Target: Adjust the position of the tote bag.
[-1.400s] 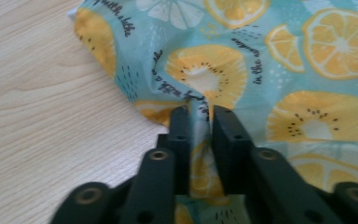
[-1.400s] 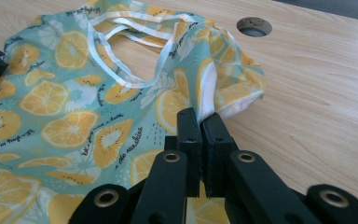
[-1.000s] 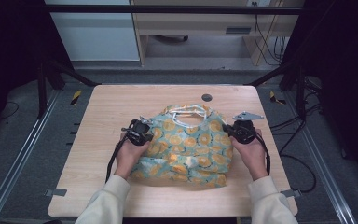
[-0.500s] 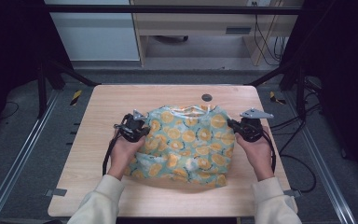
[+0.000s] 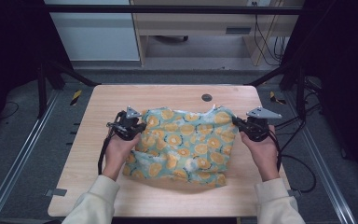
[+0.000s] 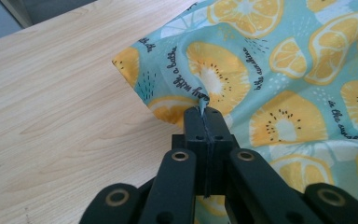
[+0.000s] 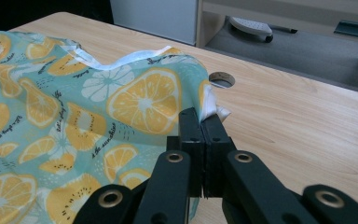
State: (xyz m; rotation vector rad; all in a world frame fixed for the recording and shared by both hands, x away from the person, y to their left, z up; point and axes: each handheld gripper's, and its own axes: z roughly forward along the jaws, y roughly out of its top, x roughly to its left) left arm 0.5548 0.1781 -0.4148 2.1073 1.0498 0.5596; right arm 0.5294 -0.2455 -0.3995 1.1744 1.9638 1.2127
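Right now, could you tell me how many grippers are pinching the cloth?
2. The left gripper is shut on the cloth at its left edge; the right gripper is shut on its right edge.

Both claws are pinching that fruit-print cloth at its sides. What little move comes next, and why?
Probably draw the two claws apart. The left claw and right claw each clamp an upper corner of the cloth, whose lower part lies rumpled on the table.

Thin matt printed cloth (image 5: 186, 140); smooth pale wood-grain table (image 5: 121, 98); matt black plastic claw (image 6: 204, 116).
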